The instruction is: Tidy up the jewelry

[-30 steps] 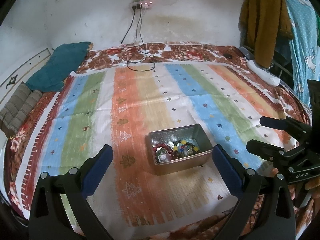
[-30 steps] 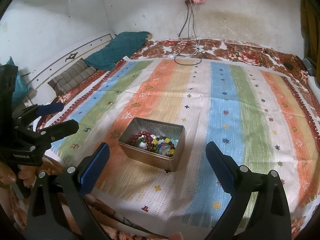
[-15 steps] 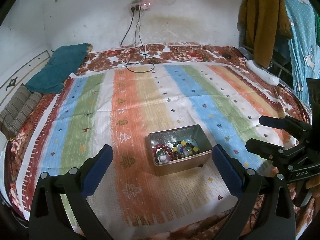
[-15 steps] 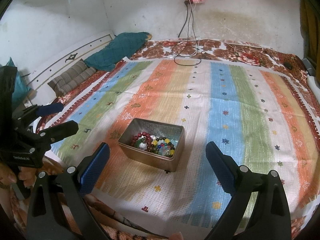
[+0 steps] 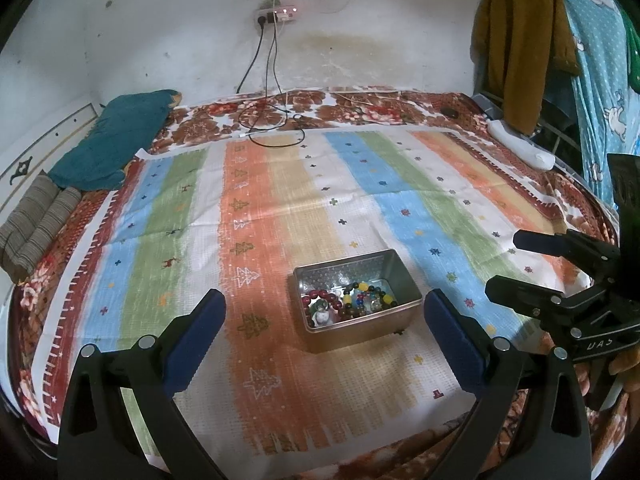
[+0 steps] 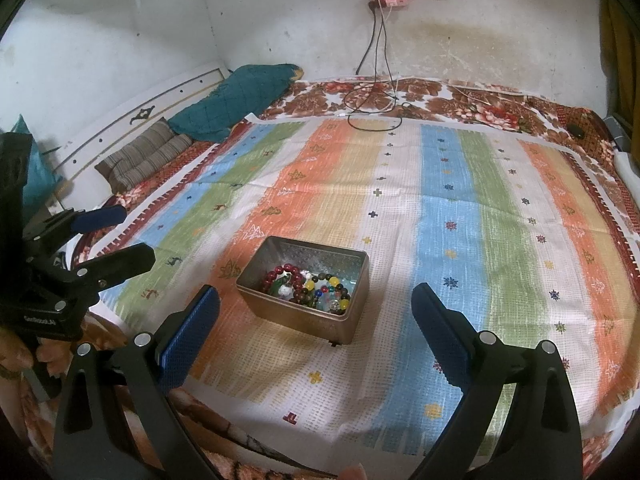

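Note:
An open metal tin stands on the striped cloth near the bed's front edge. It holds beaded jewelry: a dark red bead bracelet and strings of yellow, blue and dark beads. My left gripper is open and empty, hovering just short of the tin; it also shows in the right wrist view. My right gripper is open and empty, also just short of the tin, and shows at the right edge of the left wrist view.
A striped cloth covers a floral bedsheet. A teal pillow and a striped cushion lie at the far left. Black cables run from a wall power strip. Clothes hang at the right.
The left wrist view has tilted up slightly, so the wall and power strip sit lower in frame. The tin and both open grippers stay as they were.

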Demonstrator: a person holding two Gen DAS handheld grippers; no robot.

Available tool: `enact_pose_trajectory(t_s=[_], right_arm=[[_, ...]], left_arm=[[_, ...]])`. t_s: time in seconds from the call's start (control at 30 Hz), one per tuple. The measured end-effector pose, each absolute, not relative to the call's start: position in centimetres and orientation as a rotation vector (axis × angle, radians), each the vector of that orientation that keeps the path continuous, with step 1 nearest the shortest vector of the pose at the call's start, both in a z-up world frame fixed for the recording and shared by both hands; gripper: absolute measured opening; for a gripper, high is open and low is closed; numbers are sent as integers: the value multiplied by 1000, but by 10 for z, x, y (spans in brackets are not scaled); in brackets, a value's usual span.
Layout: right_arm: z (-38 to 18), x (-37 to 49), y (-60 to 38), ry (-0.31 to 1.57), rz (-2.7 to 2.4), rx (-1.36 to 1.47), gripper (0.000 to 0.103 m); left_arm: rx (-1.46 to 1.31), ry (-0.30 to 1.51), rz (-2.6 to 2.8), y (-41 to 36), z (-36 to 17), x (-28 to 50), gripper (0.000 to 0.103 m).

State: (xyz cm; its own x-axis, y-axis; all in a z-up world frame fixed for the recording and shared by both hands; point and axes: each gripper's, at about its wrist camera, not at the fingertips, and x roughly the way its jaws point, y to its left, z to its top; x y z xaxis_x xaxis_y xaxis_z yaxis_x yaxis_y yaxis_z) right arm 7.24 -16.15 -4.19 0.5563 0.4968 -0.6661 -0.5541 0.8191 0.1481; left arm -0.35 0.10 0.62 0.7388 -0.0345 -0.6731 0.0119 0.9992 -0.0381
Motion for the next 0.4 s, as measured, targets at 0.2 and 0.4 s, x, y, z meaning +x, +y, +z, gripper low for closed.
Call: enact_pose_trajectory(t_s=[0.2,0.4], right_arm=[[-42,72,-161,761,621,-82,97],[-42,72,-161,761,620,-82,97]], left_arm=[[-16,740,-67,-5,6,-6,97],[-27,746,-53,-2,3,-4,97]])
